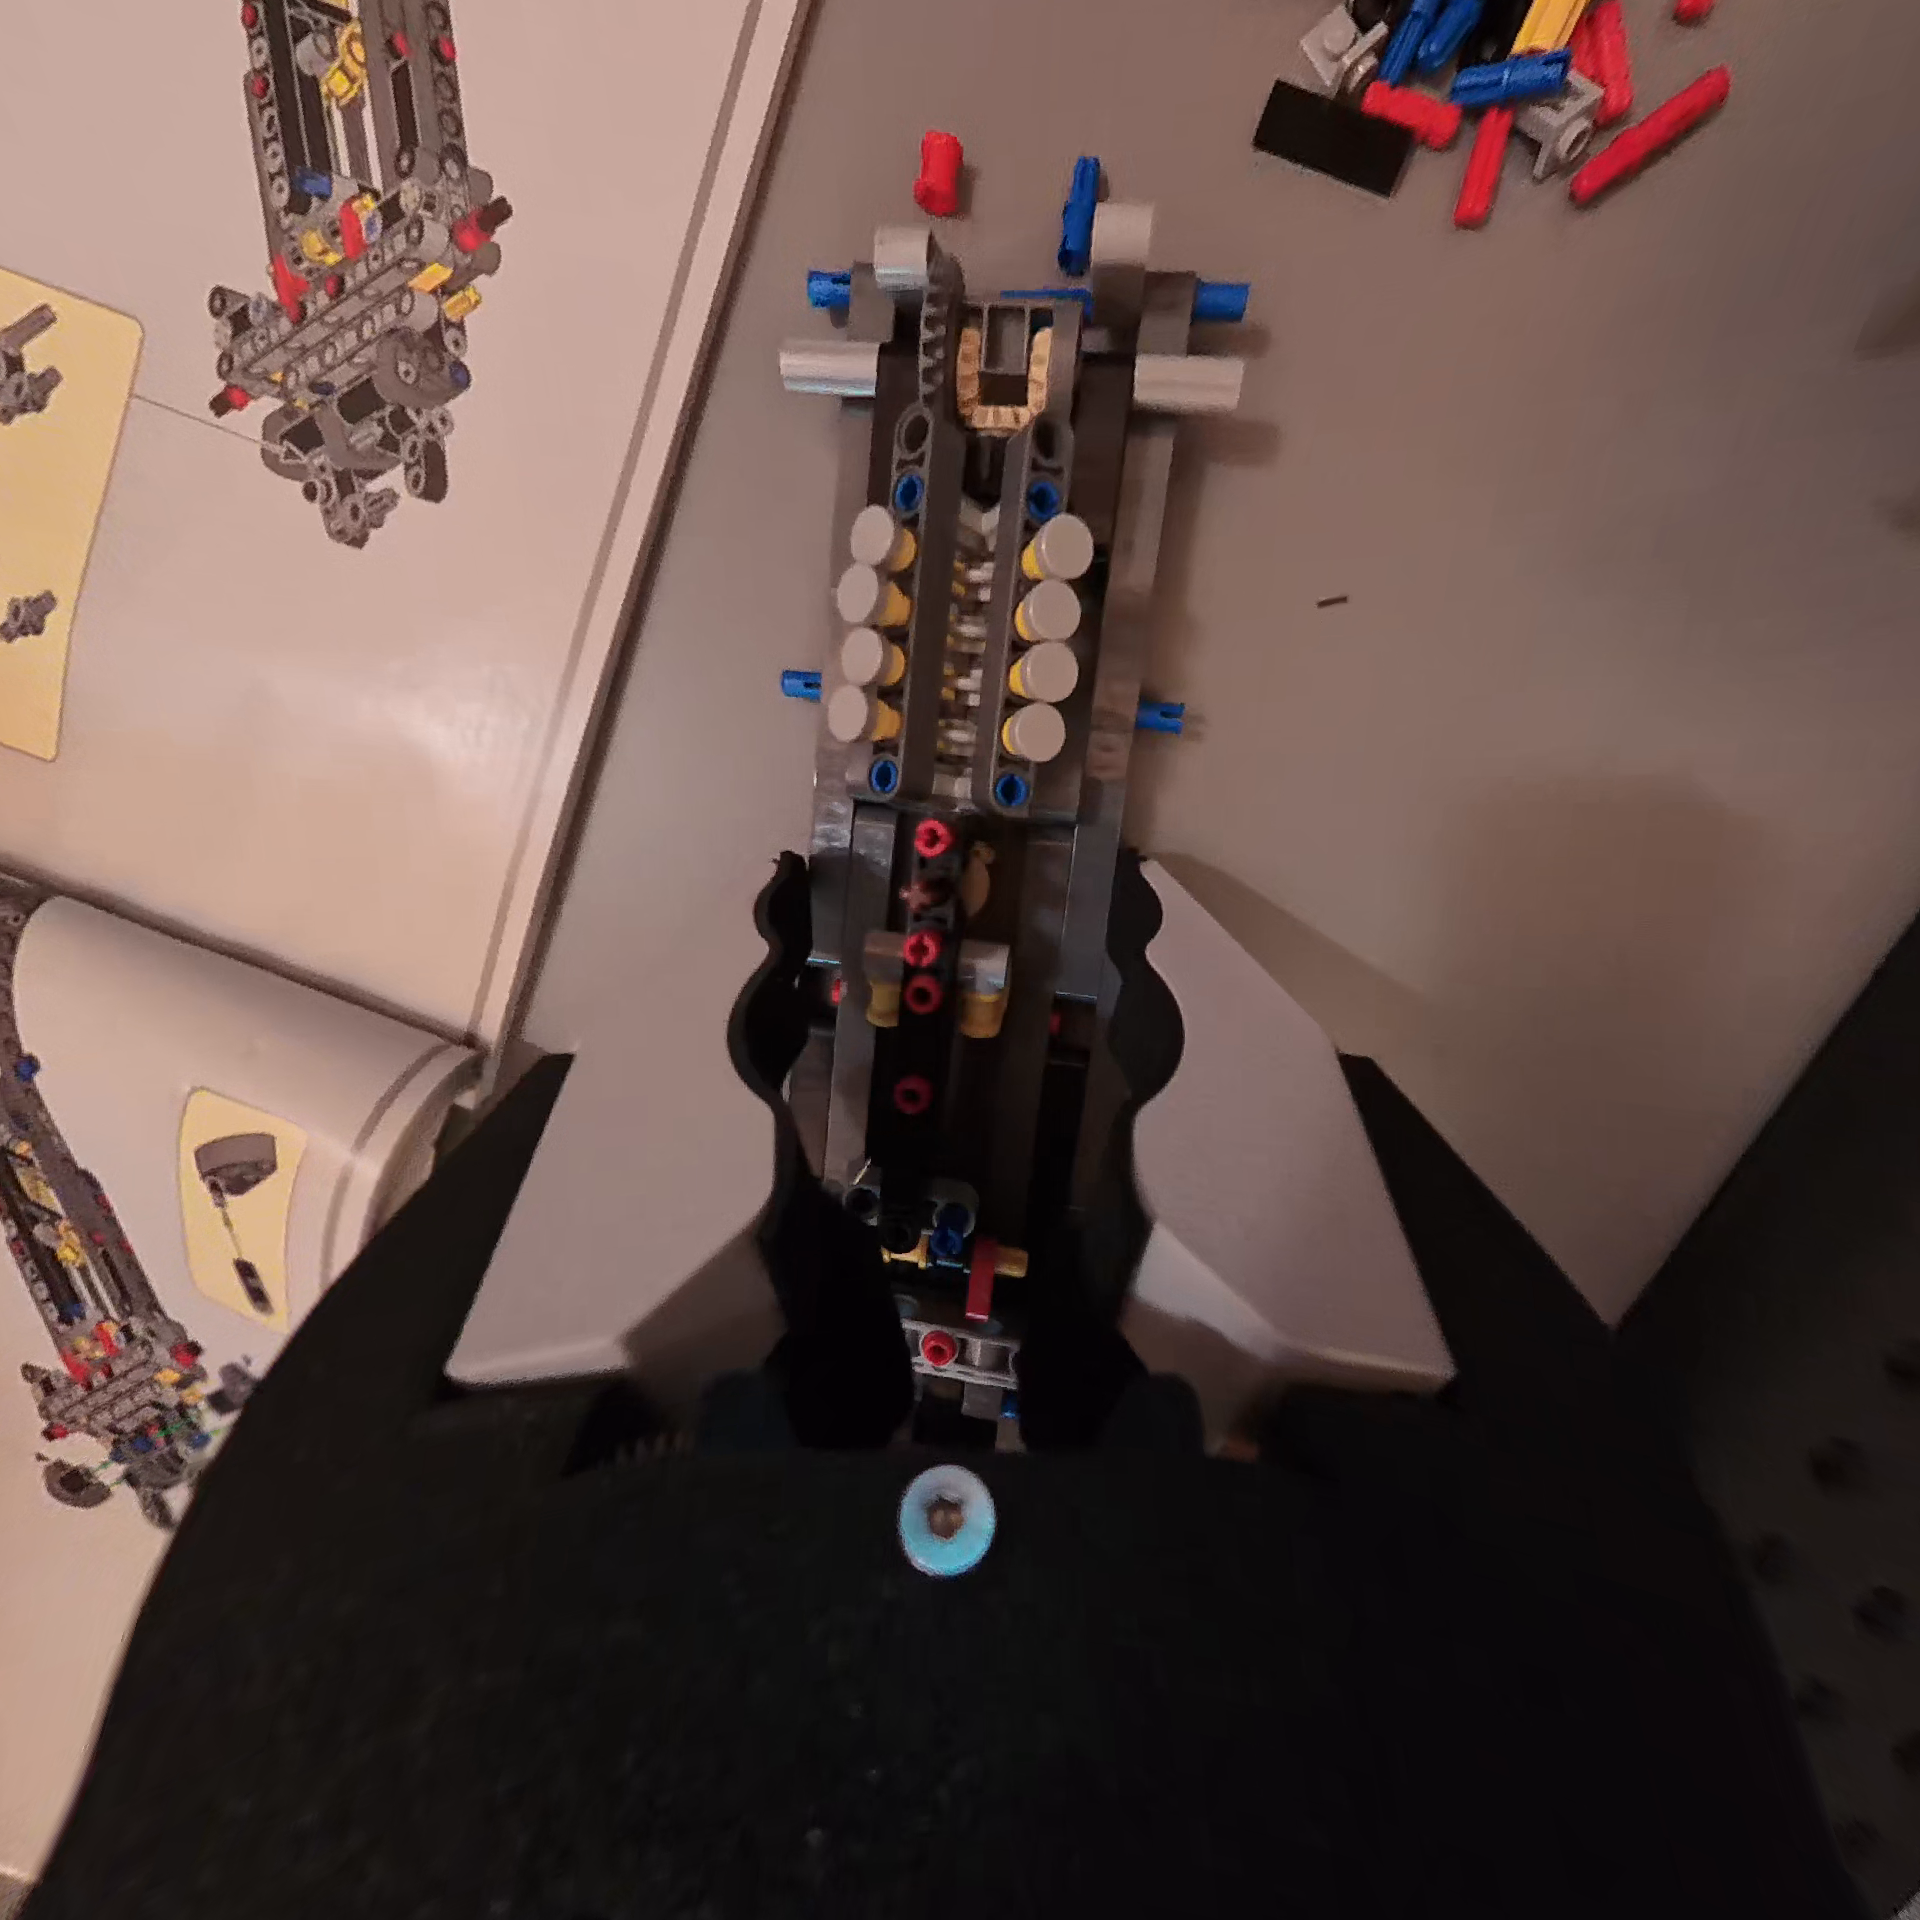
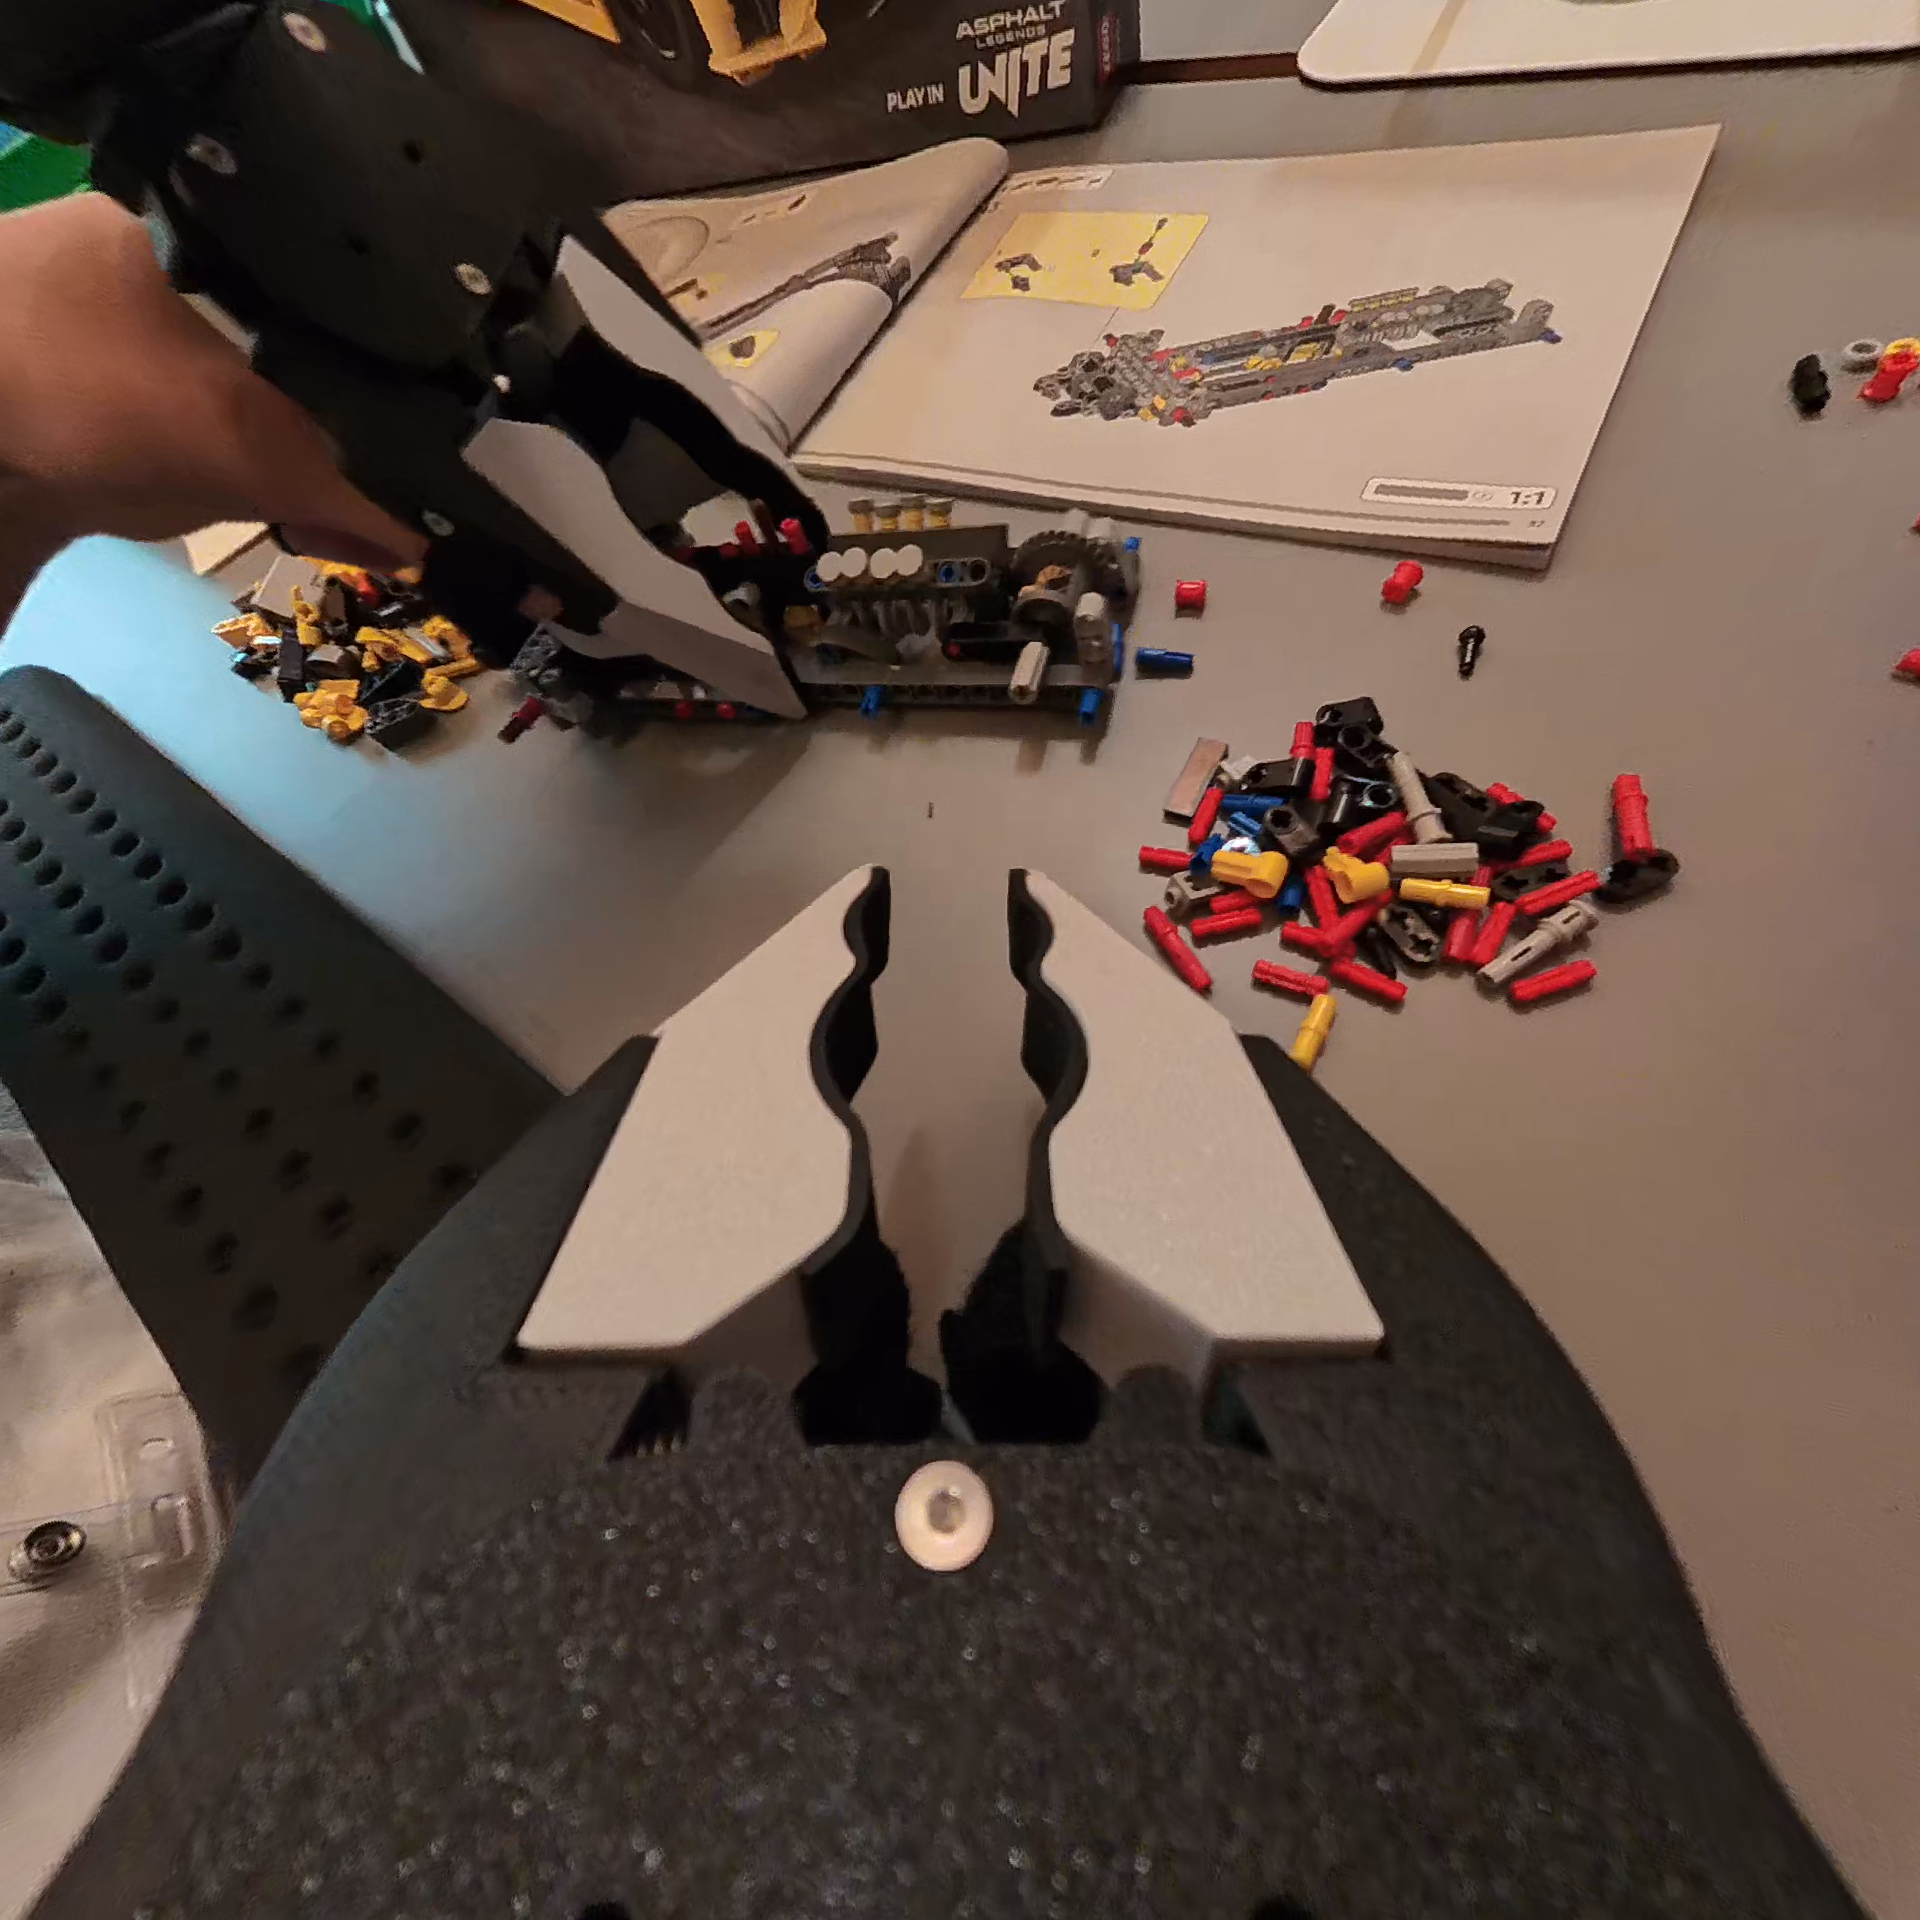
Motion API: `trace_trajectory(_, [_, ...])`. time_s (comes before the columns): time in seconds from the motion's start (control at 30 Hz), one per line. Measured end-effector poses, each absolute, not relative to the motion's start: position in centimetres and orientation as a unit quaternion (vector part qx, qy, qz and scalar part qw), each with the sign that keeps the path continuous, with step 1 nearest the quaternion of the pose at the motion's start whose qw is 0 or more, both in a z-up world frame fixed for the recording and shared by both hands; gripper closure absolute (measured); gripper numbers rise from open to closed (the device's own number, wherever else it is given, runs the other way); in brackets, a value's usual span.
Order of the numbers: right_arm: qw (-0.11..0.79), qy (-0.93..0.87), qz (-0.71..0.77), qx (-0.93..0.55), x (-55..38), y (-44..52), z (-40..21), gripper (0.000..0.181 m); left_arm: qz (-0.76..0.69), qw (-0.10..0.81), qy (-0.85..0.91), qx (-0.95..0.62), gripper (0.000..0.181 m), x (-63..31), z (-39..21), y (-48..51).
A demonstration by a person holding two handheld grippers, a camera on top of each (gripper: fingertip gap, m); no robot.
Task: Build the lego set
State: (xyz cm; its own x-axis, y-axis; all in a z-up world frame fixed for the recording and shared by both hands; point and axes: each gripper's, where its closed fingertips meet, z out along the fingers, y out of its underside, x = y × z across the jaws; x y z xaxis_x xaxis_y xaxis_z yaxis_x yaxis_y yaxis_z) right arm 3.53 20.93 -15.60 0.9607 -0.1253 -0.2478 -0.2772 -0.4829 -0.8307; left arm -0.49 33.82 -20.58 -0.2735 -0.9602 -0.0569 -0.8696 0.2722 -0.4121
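A long, partly built grey and black Lego chassis (image 1: 966, 623) lies on the grey table, with grey-capped yellow cylinders in two rows and blue pins at its sides. My left gripper (image 1: 961, 883) is shut on its near end, one finger on each long side. The right wrist view shows the chassis (image 2: 935, 623) from the side at mid-left, with the left gripper (image 2: 795, 623) clamped on its left end by a person's hand. My right gripper (image 2: 951, 883) hovers over bare table in front of the chassis, jaws slightly apart and empty.
An open instruction booklet (image 2: 1247, 332) lies behind the chassis and also shows in the left wrist view (image 1: 312, 623). A pile of red, blue, black and yellow pins (image 2: 1382, 873) lies right of my right gripper. Yellow and black parts (image 2: 343, 655) sit left. A black box (image 2: 831, 73) stands behind. A chair back (image 2: 156, 935) is near left.
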Motion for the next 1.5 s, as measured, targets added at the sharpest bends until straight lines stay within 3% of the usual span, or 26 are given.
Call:
trace_trajectory(0.3, [0.424, 0.065, 0.023, -0.903, 7.5, 26.5, -17.2, 0.15, -0.197, 0.175, 0.725, -0.636, 0.126, -1.9, -18.3, 35.2])
trace_trajectory(0.57, [0.35, -0.041, -0.054, -0.934, 8.4, 30.7, -20.1, 0.159, -0.221, 0.183, 0.701, -0.653, 0.126, -1.3, -17.5, 35.8])
trace_trajectory(0.67, [0.346, -0.044, -0.051, -0.936, 8.2, 30.5, -20.6, 0.176, -0.227, 0.186, 0.699, -0.653, 0.126, -1.0, -17.1, 35.8])
trace_trajectory(0.93, [0.315, -0.013, -0.056, -0.947, 10.1, 26.1, -20.6, 0.177, -0.223, 0.175, 0.704, -0.652, 0.126, -1.0, -17.9, 35.7])
trace_trajectory(1.17, [0.357, 0.008, -0.001, -0.934, 9.8, 26.6, -18.7, 0.165, -0.228, 0.172, 0.7, -0.655, 0.126, -1.1, -18.1, 35.5])
trace_trajectory(1.4, [0.308, -0.071, 0.055, -0.947, 9.2, 28.2, -20.5, 0.158, -0.223, 0.172, 0.703, -0.652, 0.126, -1.3, -17.9, 35.3])
trace_trajectory(1.43, [0.309, -0.078, 0.061, -0.946, 9.0, 28.3, -20.5, 0.158, -0.223, 0.172, 0.704, -0.652, 0.126, -1.3, -17.8, 35.3])
trace_trajectory(1.5, [0.305, -0.087, 0.029, -0.948, 9.7, 28.0, -20.7, 0.177, -0.223, 0.173, 0.702, -0.654, 0.126, -1.3, -17.8, 35.4])
